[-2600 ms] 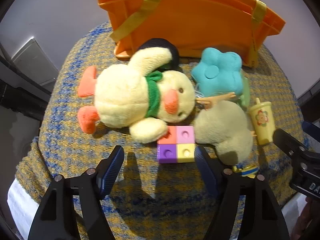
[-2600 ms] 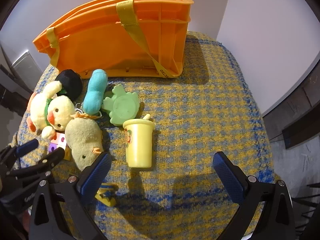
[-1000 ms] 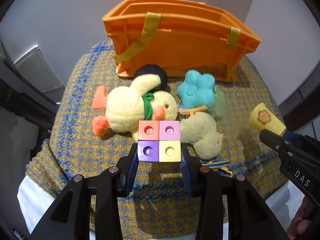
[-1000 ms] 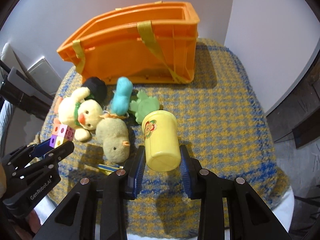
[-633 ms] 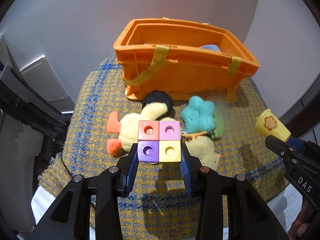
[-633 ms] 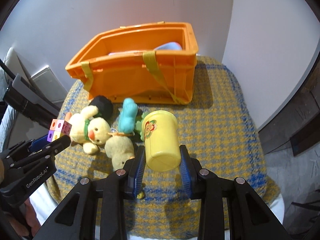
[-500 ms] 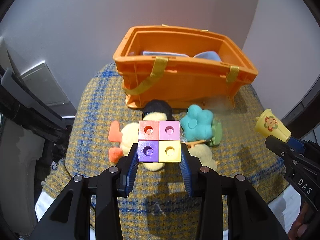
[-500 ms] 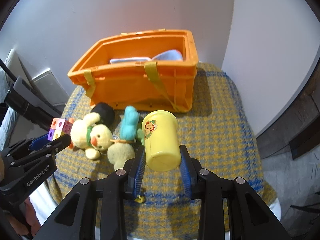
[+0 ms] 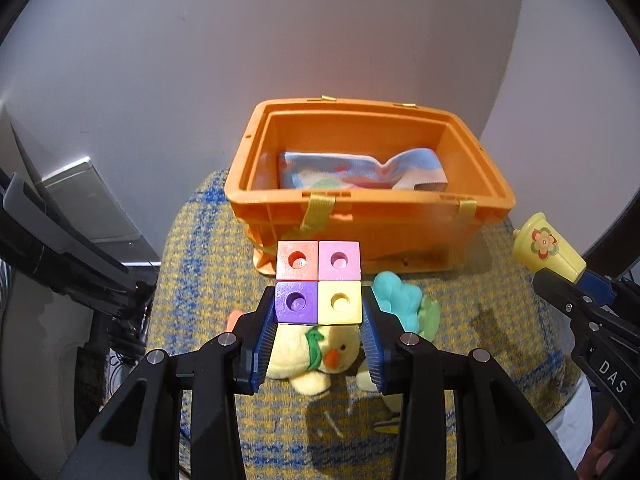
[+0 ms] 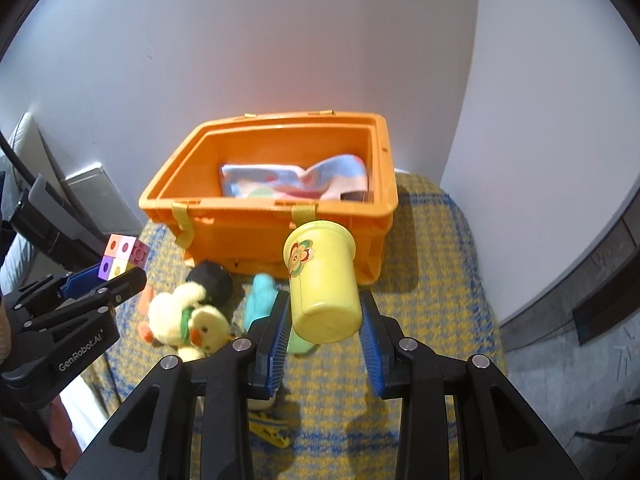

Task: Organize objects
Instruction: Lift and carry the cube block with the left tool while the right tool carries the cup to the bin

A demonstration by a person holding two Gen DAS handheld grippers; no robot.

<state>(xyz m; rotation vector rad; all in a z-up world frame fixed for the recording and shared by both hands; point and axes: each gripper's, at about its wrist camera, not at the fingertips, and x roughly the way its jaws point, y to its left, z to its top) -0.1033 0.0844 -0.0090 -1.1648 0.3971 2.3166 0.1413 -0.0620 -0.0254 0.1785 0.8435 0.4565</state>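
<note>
1. The left gripper (image 9: 319,334) pinches a block (image 9: 319,282) of four joined cubes, coral, pink, purple and yellow, between its blue fingers (image 9: 265,338). The fingers press on the lower two cubes. The block is in the air, in front of the near wall of the crate (image 9: 400,226).
2. The right gripper (image 10: 325,334) pinches a yellow cup (image 10: 322,280) by its base. The cup is tilted, its flared rim pointing toward the crate, with a flower sticker on its side. It too is off the desk (image 10: 432,280).
3. The orange crate stands at the back of the desk against a pale wall. It has yellow straps on its near wall, and a folded pastel cloth (image 9: 360,174) lies inside.
4. On the desk, between the grippers and the crate, lie a yellow duck plush (image 10: 192,322) with a green scarf, a black round thing (image 10: 212,278), a teal plush (image 9: 394,294) and a green plush (image 9: 429,314) just beside it.
5. A yellow clip (image 10: 268,434) lies near the desk's front edge.
6. The desk is covered with a yellow and blue woven cloth.
</note>
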